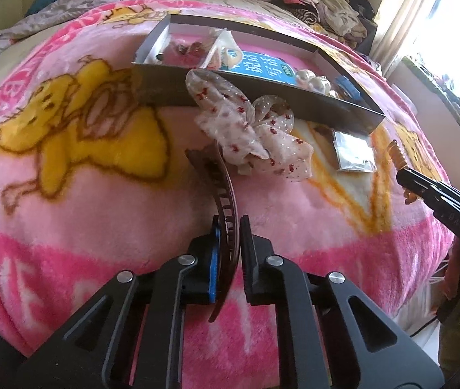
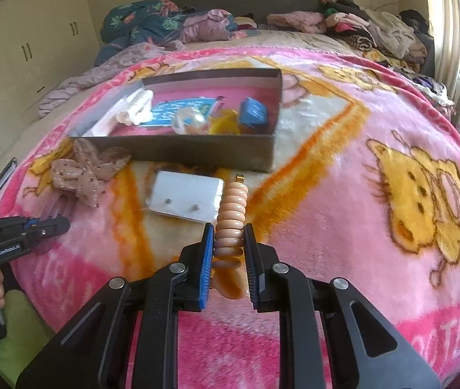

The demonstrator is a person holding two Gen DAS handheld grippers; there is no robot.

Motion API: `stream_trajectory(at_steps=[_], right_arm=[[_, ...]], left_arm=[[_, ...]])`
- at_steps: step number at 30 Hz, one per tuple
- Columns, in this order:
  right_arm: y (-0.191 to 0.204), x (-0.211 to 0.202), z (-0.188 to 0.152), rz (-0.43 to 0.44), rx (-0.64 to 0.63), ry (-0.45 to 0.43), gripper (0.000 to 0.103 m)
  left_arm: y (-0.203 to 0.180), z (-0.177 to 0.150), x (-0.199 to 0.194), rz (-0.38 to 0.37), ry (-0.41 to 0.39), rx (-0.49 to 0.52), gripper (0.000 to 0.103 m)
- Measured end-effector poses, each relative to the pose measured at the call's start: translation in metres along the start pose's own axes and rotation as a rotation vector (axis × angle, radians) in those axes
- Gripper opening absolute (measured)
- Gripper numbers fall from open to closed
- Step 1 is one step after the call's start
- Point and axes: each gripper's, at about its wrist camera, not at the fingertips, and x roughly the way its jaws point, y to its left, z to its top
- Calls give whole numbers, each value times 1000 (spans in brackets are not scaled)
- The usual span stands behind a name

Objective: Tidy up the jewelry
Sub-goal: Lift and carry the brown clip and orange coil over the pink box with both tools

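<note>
Two grippers clamped, left gripper (image 1: 231,227) on brown hair clip (image 1: 226,194), right gripper (image 2: 228,233) on peach coil bracelet (image 2: 231,214)

Both grippers are black, with angular linkage arms slotted by long cut-outs and joined by round silver pivot screws. The left gripper (image 1: 231,227) and the right gripper (image 2: 229,231) carry blue ribbed pads. One side bears a small white label, perhaps a brand name.

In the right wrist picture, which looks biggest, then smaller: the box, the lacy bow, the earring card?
1. box
2. and 3. lacy bow and earring card: they look about alike, so I won't rank them.
</note>
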Motion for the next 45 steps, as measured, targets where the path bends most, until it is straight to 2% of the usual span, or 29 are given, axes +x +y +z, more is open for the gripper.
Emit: stream_trajectory(at_steps=[21, 35, 45], right_arm=[[71, 1, 12, 125, -104, 5, 18], [88, 8, 27, 151, -121, -15, 18], [82, 7, 46, 150, -103, -55, 18]], left_arm=[[32, 0, -39, 44, -81, -32, 6], [36, 30, -47, 33, -120, -23, 6], [17, 61, -48, 8, -147, 22, 6]])
